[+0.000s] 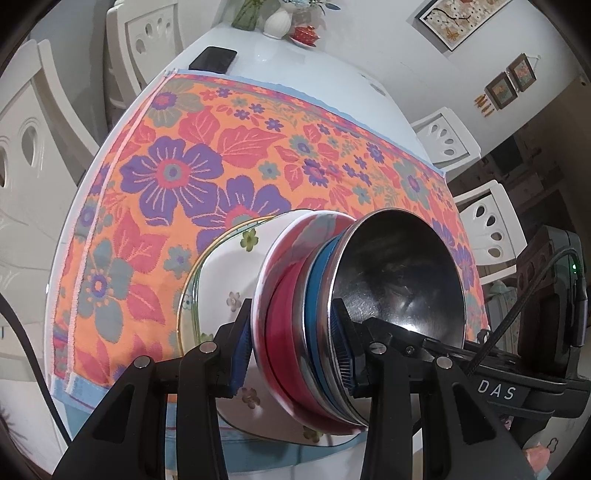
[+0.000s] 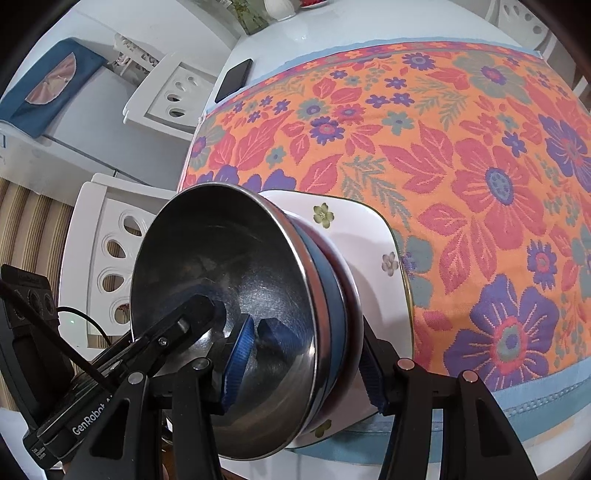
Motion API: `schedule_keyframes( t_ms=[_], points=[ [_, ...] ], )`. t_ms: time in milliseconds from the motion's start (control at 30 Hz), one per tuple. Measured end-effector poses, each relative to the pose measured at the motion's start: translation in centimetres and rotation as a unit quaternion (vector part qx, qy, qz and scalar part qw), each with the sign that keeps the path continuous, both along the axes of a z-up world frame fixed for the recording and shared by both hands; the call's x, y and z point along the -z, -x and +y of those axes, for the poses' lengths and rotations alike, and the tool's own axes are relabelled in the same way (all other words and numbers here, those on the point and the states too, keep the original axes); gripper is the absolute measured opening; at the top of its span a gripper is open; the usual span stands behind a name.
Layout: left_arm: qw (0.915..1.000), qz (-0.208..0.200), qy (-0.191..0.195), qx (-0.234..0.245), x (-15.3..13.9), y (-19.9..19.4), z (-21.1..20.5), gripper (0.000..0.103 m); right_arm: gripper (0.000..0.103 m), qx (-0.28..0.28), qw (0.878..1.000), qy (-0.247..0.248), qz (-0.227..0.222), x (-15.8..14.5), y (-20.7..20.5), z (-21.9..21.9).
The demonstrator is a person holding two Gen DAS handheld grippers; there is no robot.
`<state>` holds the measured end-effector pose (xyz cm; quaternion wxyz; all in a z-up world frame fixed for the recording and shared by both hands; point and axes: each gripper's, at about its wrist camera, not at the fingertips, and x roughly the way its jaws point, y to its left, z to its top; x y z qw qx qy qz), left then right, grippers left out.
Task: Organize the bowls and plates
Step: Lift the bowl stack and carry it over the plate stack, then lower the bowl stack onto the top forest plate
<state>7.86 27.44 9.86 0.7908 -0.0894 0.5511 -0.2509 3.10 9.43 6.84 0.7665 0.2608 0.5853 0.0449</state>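
A stack of nested bowls stands on a white square plate with small flowers at the near edge of the table. A steel bowl is on top, a blue one under it, then a red and white one. My left gripper is shut across the rims of the stack, one pad outside, one inside the steel bowl. My right gripper grips the opposite side of the same stack, with the plate behind it.
The table carries an orange floral cloth. A black phone, a white vase and a red dish sit at the far end. White chairs ring the table, also on the right wrist view's left.
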Motion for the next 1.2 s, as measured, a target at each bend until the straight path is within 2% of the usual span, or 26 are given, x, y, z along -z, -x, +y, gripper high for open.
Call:
schedule_keyframes(
  t_ms=[600, 900, 1100, 1200],
  points=[
    [0.999, -0.043, -0.004, 0.006, -3.2, 1.1, 1.3, 0.035, 0.053, 0.013, 0.999, 0.032, -0.031, -3.4, 2.2, -0.2],
    [0.9967, -0.077, 0.014, 0.019, -6.5, 2.2, 1.3, 0.035, 0.053, 0.008, 0.994, 0.065, -0.09, -8.6, 4.3, 1.2],
    [0.9926, -0.114, 0.026, 0.032, -9.8, 3.6, 1.1, 0.036, 0.053, 0.008, 0.987, 0.096, -0.127, -12.0, 6.2, 2.3],
    [0.9893, -0.142, 0.018, 0.029, -11.7, 4.5, 1.2, 0.036, 0.055, 0.011, 0.983, 0.113, -0.141, -13.3, 7.2, 2.8]
  ],
)
